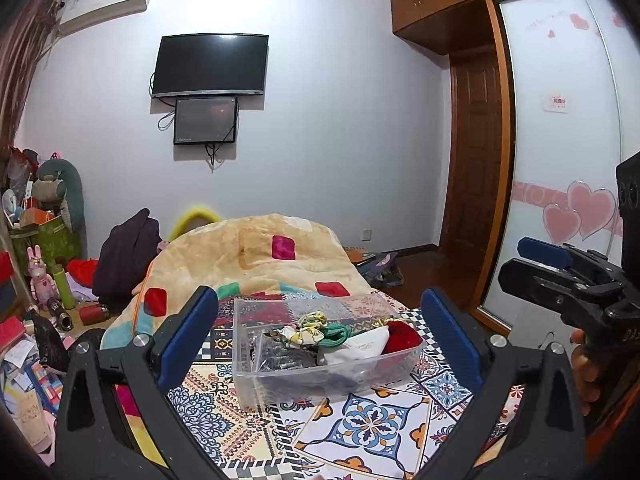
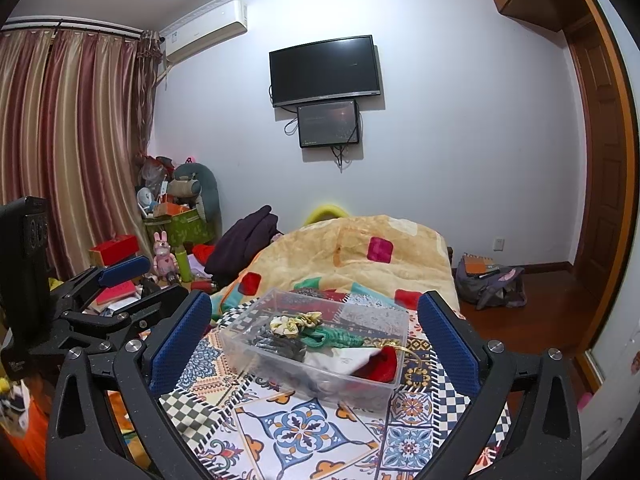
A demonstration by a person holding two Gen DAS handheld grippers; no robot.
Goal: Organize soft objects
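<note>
Left gripper: jaws spread wide, nothing between the blue pads, held above the near part of the bed. Right gripper: likewise spread wide and holding nothing; in the left wrist view it shows at the right edge, apart from the left one.

Both point at a clear plastic box standing on the patterned bedspread, around the middle of the bed's width, short of the folded quilt heaped at the far end. The soft objects lie inside the box: a cream-and-yellow scrunchie, a green braided cord, a grey knitted piece, a white cloth and a red velvet pouch. They are crowded toward the box's right half in the left wrist view; the far left part of the box shows only bedspread through its floor.

Room: pale wall with a television and a smaller screen mounted beneath it, air conditioner high near the striped curtains. Left of the bed, a cluttered heap of boxes, toys and a pink rabbit figure; dark clothing lies at the quilt's left side. Right of the bed, wooden floor, a bag by the wall, a wooden door and a wardrobe panel with pink hearts.
</note>
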